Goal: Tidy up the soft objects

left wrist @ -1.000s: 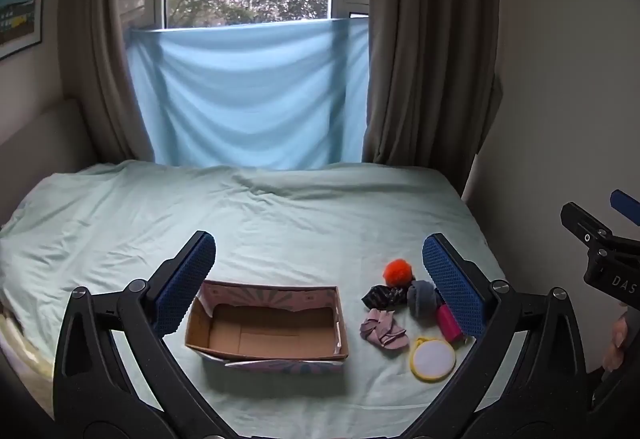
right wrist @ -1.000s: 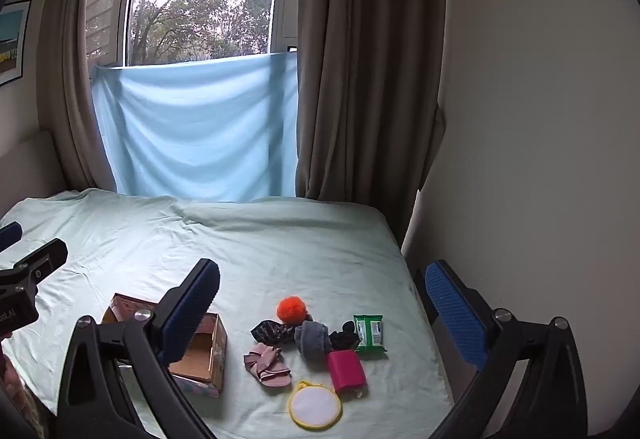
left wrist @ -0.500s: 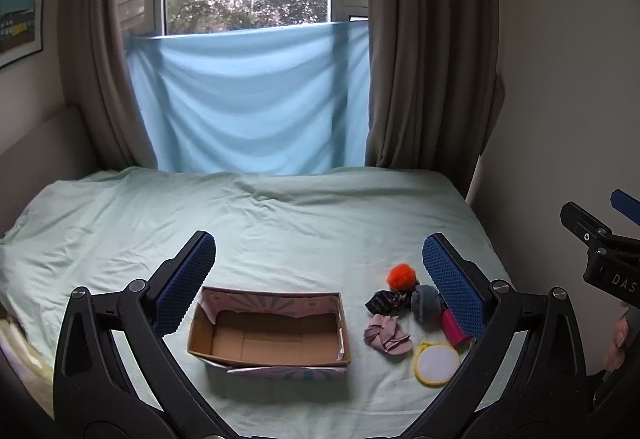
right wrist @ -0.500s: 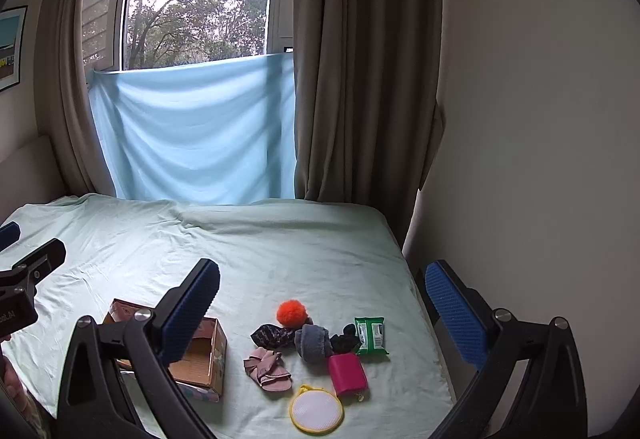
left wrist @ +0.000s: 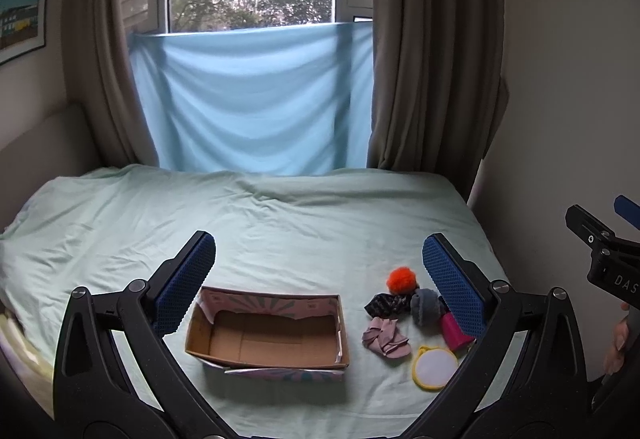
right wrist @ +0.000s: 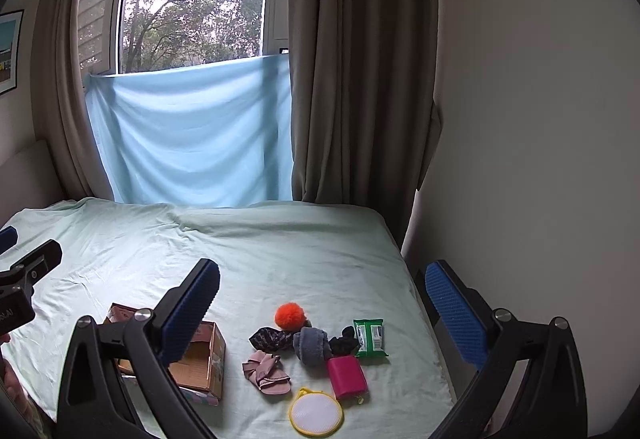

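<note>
In the lower middle of the right wrist view a cluster of soft things lies on the bed [right wrist: 304, 255]: an orange pompom [right wrist: 290, 315], a dark patterned scrunchie [right wrist: 270, 338] just left below it, a rolled grey sock [right wrist: 312, 346] touching the scrunchie, a black scrunchie [right wrist: 343, 346] beside a green wipes packet [right wrist: 371, 337], a pink bow [right wrist: 266, 373], a magenta pouch [right wrist: 346, 376] and a yellow-rimmed round pad [right wrist: 316, 415] nearest the camera. To the left of the cluster stands an open cardboard box [left wrist: 266, 335], nothing inside it, apart from the bow.

The left gripper [left wrist: 320, 279] hangs above the bed with its blue fingers [left wrist: 186, 281] spread wide, grasping nothing; the box shows between them. The right gripper [right wrist: 324, 303] likewise has its fingers [right wrist: 454, 305] released and wide, framing the cluster from above.

At the top of both views a light blue cloth [left wrist: 256, 99] covers the lower window, with brown curtains [right wrist: 360, 59] at the sides.
</note>
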### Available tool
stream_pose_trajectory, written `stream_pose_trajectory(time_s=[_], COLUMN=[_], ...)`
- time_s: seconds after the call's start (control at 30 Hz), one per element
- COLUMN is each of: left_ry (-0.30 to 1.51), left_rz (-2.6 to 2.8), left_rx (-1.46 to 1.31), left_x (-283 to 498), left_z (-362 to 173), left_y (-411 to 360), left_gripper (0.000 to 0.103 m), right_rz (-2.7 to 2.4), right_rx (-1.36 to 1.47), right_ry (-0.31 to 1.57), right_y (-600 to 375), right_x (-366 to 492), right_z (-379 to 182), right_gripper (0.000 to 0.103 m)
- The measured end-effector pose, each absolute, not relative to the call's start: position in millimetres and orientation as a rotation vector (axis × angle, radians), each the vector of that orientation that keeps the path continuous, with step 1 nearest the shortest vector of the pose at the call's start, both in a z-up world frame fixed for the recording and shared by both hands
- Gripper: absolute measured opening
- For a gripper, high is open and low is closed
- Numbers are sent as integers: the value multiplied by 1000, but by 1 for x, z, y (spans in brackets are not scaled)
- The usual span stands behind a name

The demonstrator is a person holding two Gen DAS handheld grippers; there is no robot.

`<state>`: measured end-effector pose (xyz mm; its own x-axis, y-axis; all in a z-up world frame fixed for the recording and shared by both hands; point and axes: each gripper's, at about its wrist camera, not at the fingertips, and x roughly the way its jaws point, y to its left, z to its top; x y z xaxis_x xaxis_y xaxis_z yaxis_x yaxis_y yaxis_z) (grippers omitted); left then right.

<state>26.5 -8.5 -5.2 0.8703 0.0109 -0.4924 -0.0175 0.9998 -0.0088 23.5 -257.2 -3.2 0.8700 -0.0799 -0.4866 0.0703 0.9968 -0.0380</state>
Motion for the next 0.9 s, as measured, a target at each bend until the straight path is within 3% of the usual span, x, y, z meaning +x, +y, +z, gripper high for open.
stream_pose_trajectory(time_s=[0.9], left_ry=[534], left_rz=[-9], left_rx=[-8], left_x=[34], left_z=[-8], left_y=[-9], left_gripper=[103], right_rz=[-85], right_rx=[-11], right_ry=[524], right_y=[-255], right_x=[26], right_z=[-3], right_gripper=[103])
